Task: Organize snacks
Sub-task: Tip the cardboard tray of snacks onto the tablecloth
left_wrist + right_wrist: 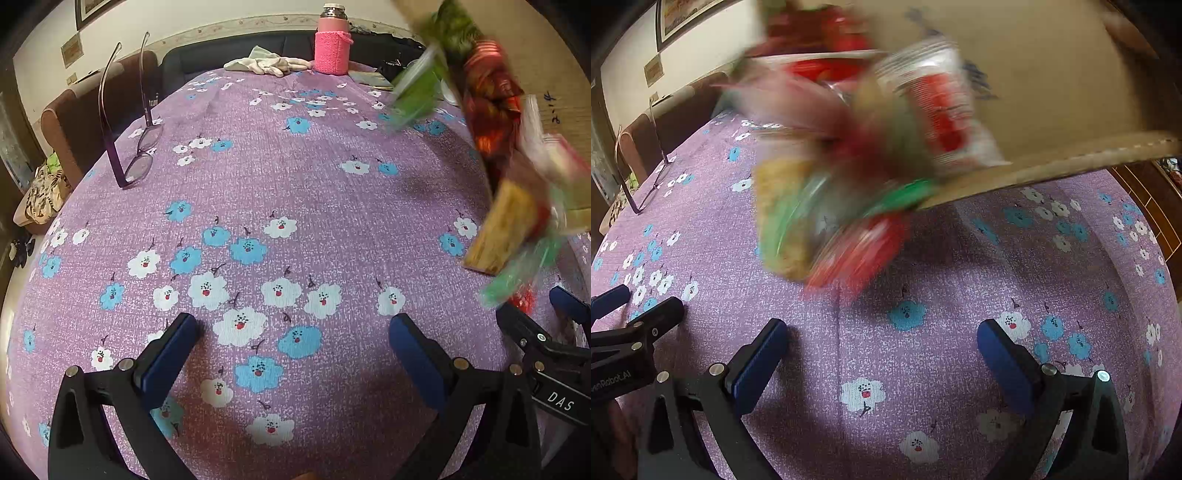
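Snack packets (849,192) (motion-blurred, unreadable)

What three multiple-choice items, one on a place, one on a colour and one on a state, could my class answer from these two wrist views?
1. Where are the eyeglasses?
A. on the left part of the floral tablecloth
B. inside the cardboard box
C. between the left tongs

2. What colour is the knitted sleeve on the bottle?
A. blue
B. pink
C. yellow

3. What state are the snack packets in?
A. stacked neatly
B. gripped by the right tongs
C. tumbling out of the tipped box

Key: 1 A, they rest lens-down on the cloth; 2 B, the sleeve is pink; 3 C, the packets are blurred under the box's edge.
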Demonstrator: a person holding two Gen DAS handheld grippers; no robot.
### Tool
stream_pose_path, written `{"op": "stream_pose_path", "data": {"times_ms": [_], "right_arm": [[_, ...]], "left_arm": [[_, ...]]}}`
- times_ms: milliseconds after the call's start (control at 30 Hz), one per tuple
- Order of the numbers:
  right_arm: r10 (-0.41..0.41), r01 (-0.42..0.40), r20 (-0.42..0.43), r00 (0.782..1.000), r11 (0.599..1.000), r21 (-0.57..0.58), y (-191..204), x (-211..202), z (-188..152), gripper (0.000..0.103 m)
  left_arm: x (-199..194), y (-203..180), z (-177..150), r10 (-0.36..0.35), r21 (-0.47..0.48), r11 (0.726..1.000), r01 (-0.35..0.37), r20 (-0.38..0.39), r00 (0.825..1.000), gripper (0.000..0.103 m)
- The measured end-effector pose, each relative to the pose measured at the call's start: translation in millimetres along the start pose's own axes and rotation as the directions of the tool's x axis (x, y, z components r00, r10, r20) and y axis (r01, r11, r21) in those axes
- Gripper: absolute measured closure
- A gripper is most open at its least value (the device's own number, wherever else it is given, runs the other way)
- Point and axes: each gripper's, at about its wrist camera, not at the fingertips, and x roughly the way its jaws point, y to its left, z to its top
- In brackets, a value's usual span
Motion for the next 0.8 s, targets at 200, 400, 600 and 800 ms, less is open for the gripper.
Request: {"op": "stream_pose_path", "data": {"times_ms": [200, 400, 600, 800], "right_arm": [[-0.006, 0.006, 0.003, 1.000, 1.000, -0.025, 5.0, 0.8, 0.8, 0.001], [0.009, -0.009, 0.000, 1.000, 1.000, -0.011, 2.4, 2.7, 1.5, 0.001], [0.009, -0.009, 0.001, 1.000, 1.000, -0.011, 0.8, 3.0, 0.5, 0.001], [0.009, -0.009, 0.002, 1.000, 1.000, -0.011, 0.2, 3.0, -0.2, 0.001]], "left_arm": [[0.1, -0.2, -0.3, 0.000, 0.000, 1.000, 0.000, 0.000, 1.000, 0.000], [0.1, -0.5, -0.3, 0.001, 0.000, 1.000, -0.001, 0.000, 1.000, 0.000], [-0.4, -0.1, -0.2, 0.001, 0.000, 1.000, -0.001, 0.000, 1.000, 0.000], [0.2, -0.8, -0.6, 0.001, -0.001, 1.000, -0.001, 0.000, 1.000, 0.000]]}}
